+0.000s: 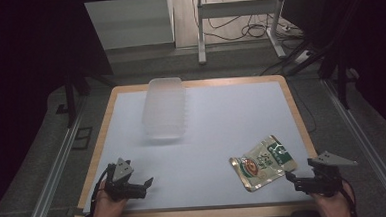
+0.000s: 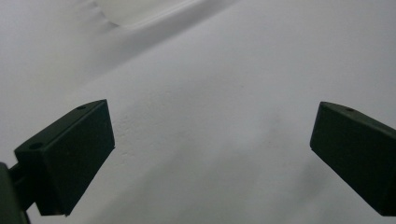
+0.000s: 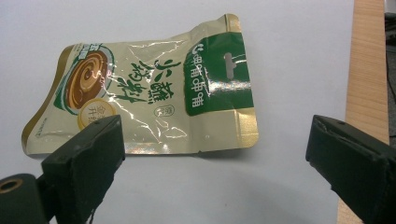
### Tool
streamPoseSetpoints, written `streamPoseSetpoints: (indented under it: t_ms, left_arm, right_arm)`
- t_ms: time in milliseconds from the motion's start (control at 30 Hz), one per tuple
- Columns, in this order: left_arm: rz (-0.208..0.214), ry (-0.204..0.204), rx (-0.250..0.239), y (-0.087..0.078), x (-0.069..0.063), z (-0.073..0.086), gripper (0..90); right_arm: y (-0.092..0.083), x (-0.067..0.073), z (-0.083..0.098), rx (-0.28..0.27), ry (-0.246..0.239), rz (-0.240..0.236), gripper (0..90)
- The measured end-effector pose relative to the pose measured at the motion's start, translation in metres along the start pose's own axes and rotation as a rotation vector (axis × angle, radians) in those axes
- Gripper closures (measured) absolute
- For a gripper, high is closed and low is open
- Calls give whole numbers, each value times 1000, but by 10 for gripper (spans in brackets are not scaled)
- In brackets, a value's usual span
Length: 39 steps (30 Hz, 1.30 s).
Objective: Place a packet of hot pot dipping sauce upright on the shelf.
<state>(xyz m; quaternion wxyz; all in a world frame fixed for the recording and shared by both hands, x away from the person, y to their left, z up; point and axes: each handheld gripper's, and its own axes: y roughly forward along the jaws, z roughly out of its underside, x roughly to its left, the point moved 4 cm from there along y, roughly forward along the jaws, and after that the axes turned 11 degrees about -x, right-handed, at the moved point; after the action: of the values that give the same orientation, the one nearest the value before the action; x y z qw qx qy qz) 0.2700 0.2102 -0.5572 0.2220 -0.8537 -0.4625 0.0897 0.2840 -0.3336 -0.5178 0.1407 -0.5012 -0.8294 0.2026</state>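
Stack of clear trays [image 1: 164, 108] sits upright, apart from pouch [image 1: 262, 162].

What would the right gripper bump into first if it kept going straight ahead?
Most likely the snack pouch: it lies flat on the table just ahead of the open right gripper. Nothing else sits between them.

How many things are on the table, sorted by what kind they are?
Food pouch: 1
Stack of clear plastic containers: 1 stack; how many are in it I cannot tell
Total: 2 things lying on the table
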Motion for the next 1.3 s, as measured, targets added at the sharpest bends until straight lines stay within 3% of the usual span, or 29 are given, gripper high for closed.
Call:
streamPoseSetpoints:
  t_ms: [700, 800, 1000, 1300]
  left_arm:
    - [14, -19, 9, 0, -2, -1, 0]
    - [37, -34, 5, 0, -4, -2, 0]
    - [40, -24, 28, 0, -4, 0, 10]
    - [66, -67, -18, -4, 0, -3, 7]
  right_arm:
    - [4, -4, -7, -2, -30, -1, 44]
    - [5, -4, -9, -1, -38, -6, 43]
    - [12, -1, -13, 3, -58, -18, 41]
    - [23, -2, -18, 4, -62, -35, 41]
